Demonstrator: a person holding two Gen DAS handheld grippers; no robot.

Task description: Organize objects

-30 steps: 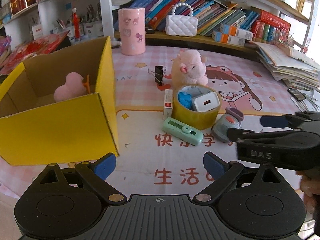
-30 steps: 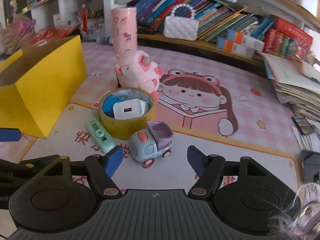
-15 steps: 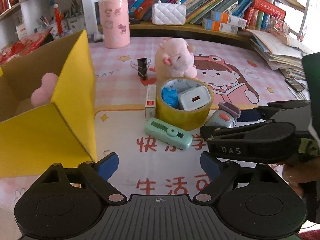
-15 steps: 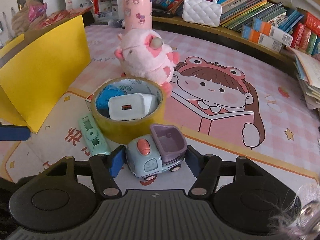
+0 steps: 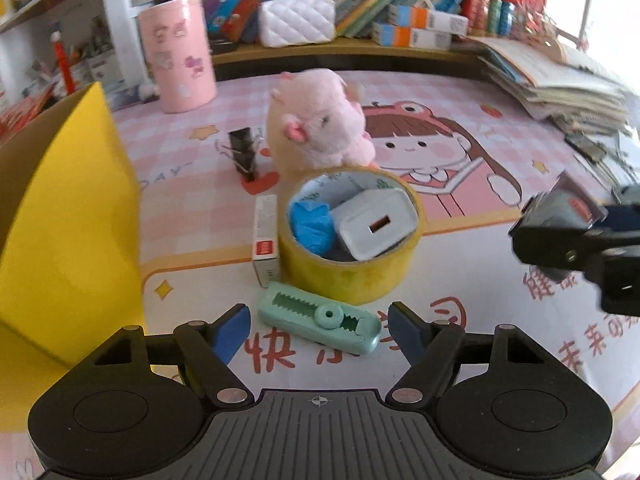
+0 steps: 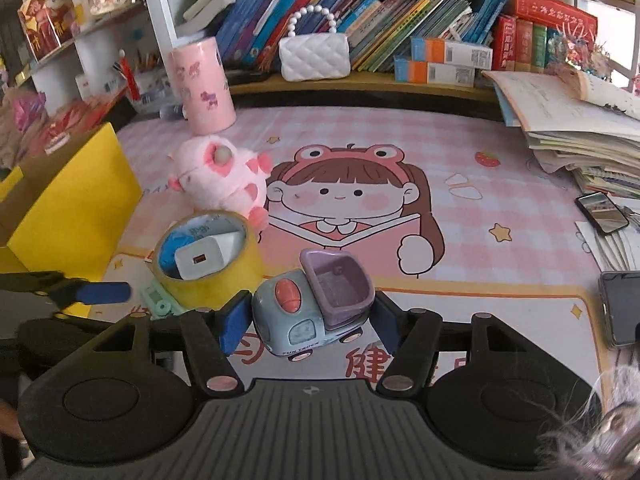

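Observation:
My right gripper [image 6: 306, 322] is shut on a small blue-grey toy truck [image 6: 314, 304] with a purple bed and holds it off the mat; it also shows in the left wrist view [image 5: 560, 212]. My left gripper [image 5: 318, 334] is open, its fingers on either side of a mint green utility knife [image 5: 318, 322] lying on the mat. Behind the knife stands a yellow tape roll [image 5: 352, 236] holding a white charger [image 5: 376, 224] and something blue. A pink plush [image 5: 320, 120] sits behind the roll. A yellow box [image 5: 60, 216] stands at the left.
A small white-and-red box [image 5: 265, 240] lies left of the tape roll, a black binder clip [image 5: 244, 152] beyond it. A pink canister [image 6: 202, 84], white purse [image 6: 314, 56] and books line the back. Paper stacks [image 6: 580, 136] and phones [image 6: 618, 304] lie at the right.
My right gripper closed on the toy truck and lifted it up and to the right. My left gripper moved forward until its fingers flank the green knife.

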